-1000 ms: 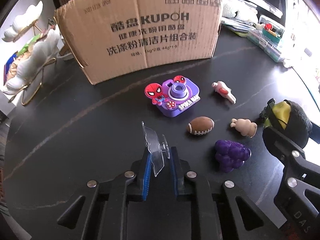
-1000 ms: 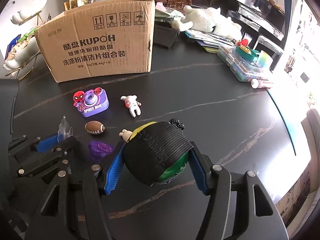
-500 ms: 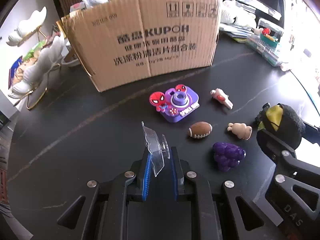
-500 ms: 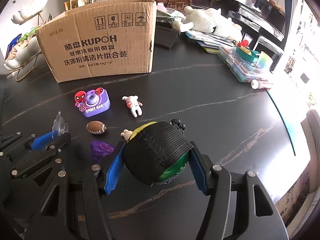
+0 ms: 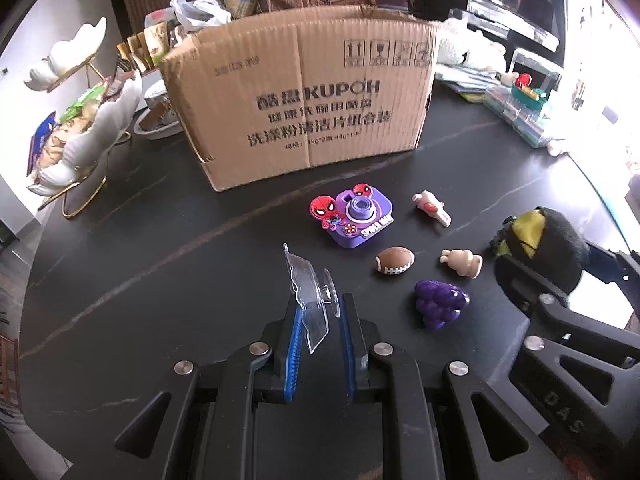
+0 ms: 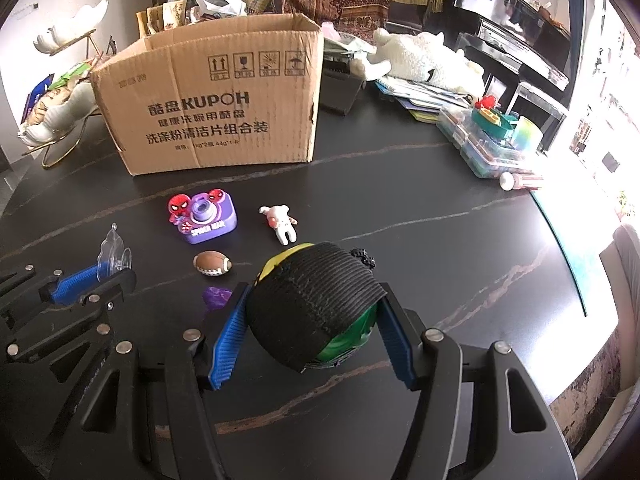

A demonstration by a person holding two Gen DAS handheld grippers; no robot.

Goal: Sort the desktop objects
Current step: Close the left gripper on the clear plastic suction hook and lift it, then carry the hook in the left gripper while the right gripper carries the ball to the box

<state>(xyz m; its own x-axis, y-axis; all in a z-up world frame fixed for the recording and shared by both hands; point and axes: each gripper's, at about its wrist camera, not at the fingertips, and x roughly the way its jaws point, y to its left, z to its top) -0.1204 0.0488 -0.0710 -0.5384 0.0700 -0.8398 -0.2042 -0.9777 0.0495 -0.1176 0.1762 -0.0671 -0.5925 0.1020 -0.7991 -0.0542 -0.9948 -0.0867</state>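
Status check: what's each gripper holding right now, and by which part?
Left gripper pinches a clear plastic suction cup by its lower edge, cup standing above the fingers. Right gripper clamps a round black-banded green and yellow toy across its sides.

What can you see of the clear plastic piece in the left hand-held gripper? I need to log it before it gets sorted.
The clear piece is a thin, see-through sheet with a wavy top edge and a small round suction-cup-like boss on its right face. It looks like stiff moulded plastic. It stands on edge, roughly upright, pinched low down between the blue pads of the left hand-held gripper, with its upper half sticking out above them. Nothing else touches it; the table lies below.
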